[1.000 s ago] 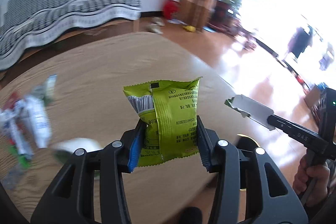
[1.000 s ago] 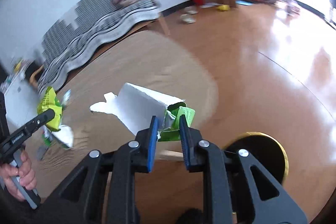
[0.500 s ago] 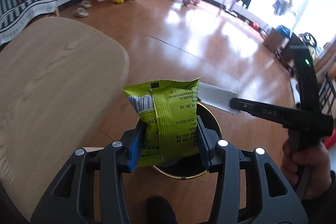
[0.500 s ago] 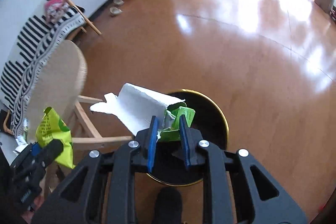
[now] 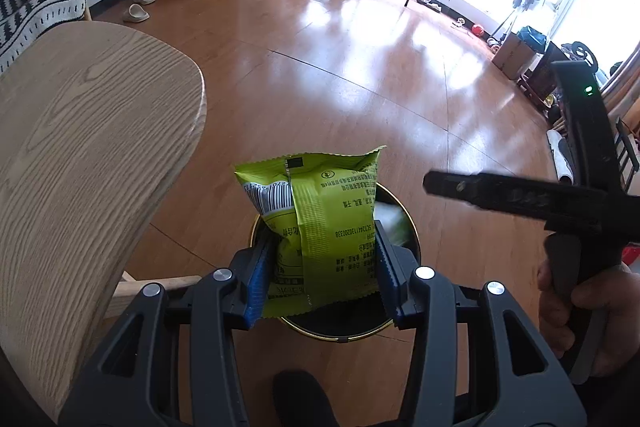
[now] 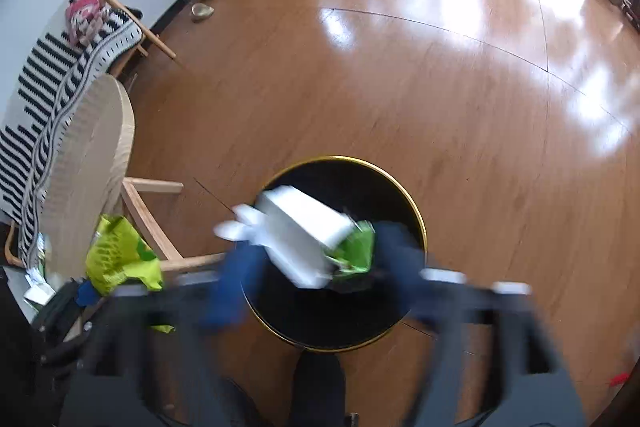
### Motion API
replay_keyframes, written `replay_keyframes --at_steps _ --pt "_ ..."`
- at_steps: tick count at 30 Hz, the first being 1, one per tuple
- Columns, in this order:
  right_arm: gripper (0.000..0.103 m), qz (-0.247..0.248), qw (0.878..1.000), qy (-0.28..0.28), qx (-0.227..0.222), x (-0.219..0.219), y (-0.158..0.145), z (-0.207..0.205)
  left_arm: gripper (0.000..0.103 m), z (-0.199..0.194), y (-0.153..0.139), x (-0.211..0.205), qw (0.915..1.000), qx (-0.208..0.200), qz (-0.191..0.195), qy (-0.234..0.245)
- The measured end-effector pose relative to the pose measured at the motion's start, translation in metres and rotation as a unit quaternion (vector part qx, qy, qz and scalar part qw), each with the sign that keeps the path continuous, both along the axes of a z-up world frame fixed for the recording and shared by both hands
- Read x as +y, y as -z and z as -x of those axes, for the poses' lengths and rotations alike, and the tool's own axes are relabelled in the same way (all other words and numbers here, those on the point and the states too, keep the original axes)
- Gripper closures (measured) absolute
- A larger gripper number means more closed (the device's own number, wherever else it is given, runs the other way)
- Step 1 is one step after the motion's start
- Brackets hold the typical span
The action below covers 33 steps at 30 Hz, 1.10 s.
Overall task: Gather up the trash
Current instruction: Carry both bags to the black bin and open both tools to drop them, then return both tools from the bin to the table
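Two light, crinkly items: left gripper (image 5: 320,263) jaws pinch the green snack packet (image 5: 316,223) mid-body, while right gripper (image 6: 316,267) jaws spread wide, white carton (image 6: 300,231) dropping toward the bin (image 6: 400,187).

The left gripper (image 5: 320,247) is level and pointing forward, its blue-padded jaws closed on a packet (image 5: 316,223) that stands upright between them. The right gripper (image 6: 316,263) tilts downward, blurred, its jaws spread wide with nothing touching the pads; from the left camera it shows side-on at the right, the person's right hand (image 5: 588,307) wrapped round its handle
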State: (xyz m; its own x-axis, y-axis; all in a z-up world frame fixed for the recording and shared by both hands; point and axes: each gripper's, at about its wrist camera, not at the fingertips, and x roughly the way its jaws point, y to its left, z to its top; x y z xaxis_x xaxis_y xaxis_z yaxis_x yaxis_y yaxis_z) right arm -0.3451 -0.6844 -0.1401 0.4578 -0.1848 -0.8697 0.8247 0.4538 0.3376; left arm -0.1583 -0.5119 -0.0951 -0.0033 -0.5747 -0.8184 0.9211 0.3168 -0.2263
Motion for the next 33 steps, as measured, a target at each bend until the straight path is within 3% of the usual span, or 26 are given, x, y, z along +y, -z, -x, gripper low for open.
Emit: replay_keyframes --at_steps 8,10,12,19,26,33 --pt "0.017 0.007 0.999 0.035 -0.014 -0.004 -0.005 0.011 0.055 0.006 0.003 -0.005 1.0000 0.005 0.003 0.006" --pt "0.016 0.012 0.999 0.040 -0.017 -0.004 -0.008 0.013 0.038 0.006 0.002 -0.006 0.9999 0.002 0.009 0.004" --pt "0.015 0.013 0.999 0.041 -0.020 -0.002 -0.008 0.013 0.029 0.006 -0.002 -0.004 0.9998 -0.001 0.019 0.001" --pt "0.015 0.038 0.999 0.013 -0.033 0.016 -0.027 -0.010 0.020 -0.008 -0.028 0.021 0.9989 -0.004 0.045 -0.015" --pt "0.013 0.077 0.991 -0.091 -0.056 0.079 -0.061 -0.089 0.012 -0.064 -0.074 0.102 0.9906 -0.037 0.073 -0.109" --pt "0.012 0.096 0.965 -0.228 -0.085 0.179 -0.094 -0.190 0.012 -0.137 -0.105 0.234 0.9625 -0.088 0.073 -0.246"
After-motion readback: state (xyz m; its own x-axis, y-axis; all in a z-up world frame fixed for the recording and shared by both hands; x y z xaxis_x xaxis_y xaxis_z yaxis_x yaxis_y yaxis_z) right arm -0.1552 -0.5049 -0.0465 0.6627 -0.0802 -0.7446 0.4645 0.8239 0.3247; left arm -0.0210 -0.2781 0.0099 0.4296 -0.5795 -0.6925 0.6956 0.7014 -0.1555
